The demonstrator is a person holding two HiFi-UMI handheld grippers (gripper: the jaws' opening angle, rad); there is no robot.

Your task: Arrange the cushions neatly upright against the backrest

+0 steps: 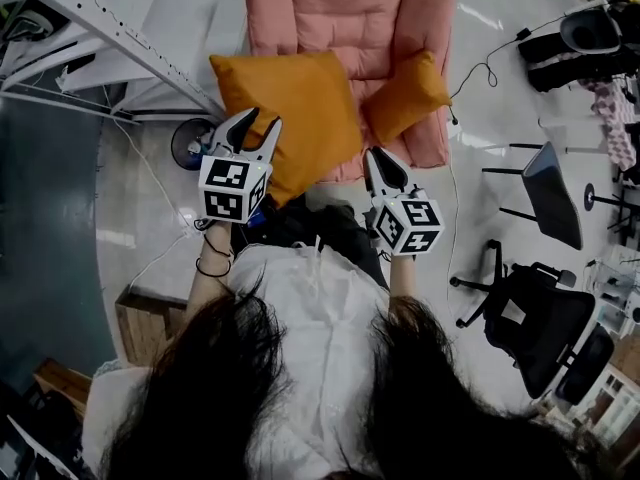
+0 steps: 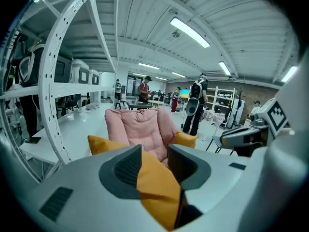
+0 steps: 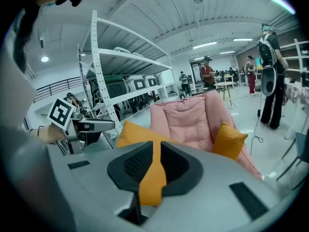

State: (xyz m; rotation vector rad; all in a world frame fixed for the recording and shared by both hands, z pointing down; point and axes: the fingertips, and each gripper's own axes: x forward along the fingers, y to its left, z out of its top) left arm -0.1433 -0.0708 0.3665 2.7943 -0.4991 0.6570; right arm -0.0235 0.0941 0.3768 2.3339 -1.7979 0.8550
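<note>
A large orange cushion (image 1: 290,108) leans at the front left of the pink armchair (image 1: 340,18). Its near edge lies between the spread fingers of my left gripper (image 1: 262,120), which is open. In the left gripper view the cushion's fabric (image 2: 154,192) fills the gap of the left gripper (image 2: 154,153). My right gripper (image 1: 375,156) is shut on the same cushion's right edge. The right gripper view shows orange fabric (image 3: 152,178) pinched in the right gripper (image 3: 155,151). A small orange cushion (image 1: 405,96) sits tilted on the chair's right side, against the arm.
A white shelving rack (image 1: 100,18) stands left of the armchair. A black office chair (image 1: 540,318) and a dark panel on a stand (image 1: 555,193) are to the right, with a cable (image 1: 490,63) on the floor. A wooden box (image 1: 150,318) sits lower left. People (image 2: 195,105) stand behind.
</note>
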